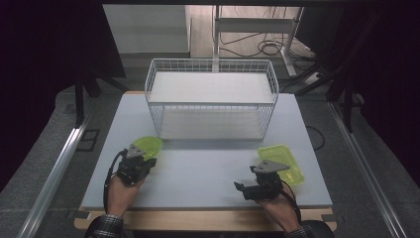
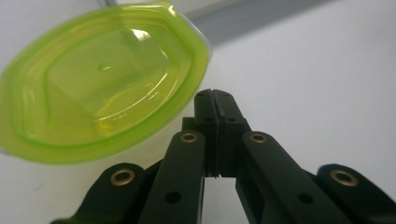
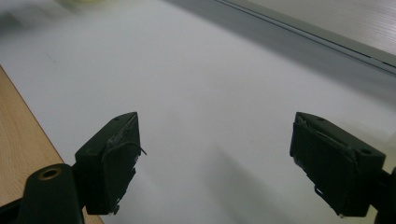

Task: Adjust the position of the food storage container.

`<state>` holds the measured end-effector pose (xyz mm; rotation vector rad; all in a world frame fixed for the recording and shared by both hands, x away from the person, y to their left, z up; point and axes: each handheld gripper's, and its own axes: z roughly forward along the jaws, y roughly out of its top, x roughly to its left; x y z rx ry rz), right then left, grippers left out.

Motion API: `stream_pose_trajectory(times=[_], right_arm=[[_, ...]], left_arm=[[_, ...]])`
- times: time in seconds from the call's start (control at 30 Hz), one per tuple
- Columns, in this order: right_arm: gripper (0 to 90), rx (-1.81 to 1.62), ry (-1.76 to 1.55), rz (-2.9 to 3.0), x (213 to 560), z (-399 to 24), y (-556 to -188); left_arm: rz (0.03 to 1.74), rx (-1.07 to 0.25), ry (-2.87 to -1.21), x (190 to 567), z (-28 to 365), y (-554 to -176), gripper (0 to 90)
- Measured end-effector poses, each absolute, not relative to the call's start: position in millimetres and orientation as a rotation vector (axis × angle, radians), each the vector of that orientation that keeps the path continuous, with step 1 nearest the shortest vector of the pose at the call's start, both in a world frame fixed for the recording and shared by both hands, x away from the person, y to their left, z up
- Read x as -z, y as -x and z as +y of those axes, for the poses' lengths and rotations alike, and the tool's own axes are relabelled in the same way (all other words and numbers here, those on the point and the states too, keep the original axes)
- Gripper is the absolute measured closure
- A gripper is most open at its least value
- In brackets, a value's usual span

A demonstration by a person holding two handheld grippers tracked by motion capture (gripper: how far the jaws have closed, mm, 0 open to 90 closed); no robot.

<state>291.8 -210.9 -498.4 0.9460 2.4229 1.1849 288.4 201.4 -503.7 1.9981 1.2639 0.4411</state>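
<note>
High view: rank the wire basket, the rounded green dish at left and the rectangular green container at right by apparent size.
1. Wire basket, by far the largest.
2. Rectangular green container, partly hidden by the right gripper.
3. Rounded green dish, partly hidden by the left gripper.
With both partly covered, the order of the last two is uncertain.

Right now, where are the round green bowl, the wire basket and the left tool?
round green bowl [image 2: 100, 88], left gripper view, on its see-through bottom.
wire basket [image 1: 210, 103], high view, on the front top rim.
left tool [image 2: 215, 100], left gripper view, where the closed black tips meet.

White wire basket [image 1: 210, 99] on grey table [image 1: 198, 173]
</note>
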Motion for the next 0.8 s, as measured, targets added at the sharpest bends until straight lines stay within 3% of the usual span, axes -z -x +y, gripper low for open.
stream_pose_trajectory(times=[0.27,0.47,0.6,0.63,0.67,0.73,0.77,0.8], right_arm=[[21.5,-1.211,-0.959,2.403,491,-217,-293],[36.2,-1.221,-0.993,2.345,477,-232,-296],[52.4,-1.194,-1.011,2.328,467,-247,-298],[61.8,-1.165,-1.010,2.312,464,-253,-299],[61.8,-1.165,-1.010,2.312,464,-253,-299],[70.0,-1.134,-1.021,2.307,461,-261,-301],[79.0,-1.099,-1.049,2.285,459,-269,-303],[79.0,-1.099,-1.049,2.285,459,-269,-303]], left_arm=[[1.244,-0.406,-2.023,509,192,-280,88.7],[1.169,-0.399,-2.044,509,182,-272,83.3],[1.117,-0.405,-2.070,512,174,-272,67.4],[1.114,-0.406,-2.069,512,174,-272,56.9],[1.105,-0.407,-2.073,513,172,-272,56.9],[1.088,-0.409,-2.077,514,170,-272,47.6],[1.080,-0.414,-2.082,515,169,-272,40.2],[1.073,-0.419,-2.084,516,168,-272,40.2]])
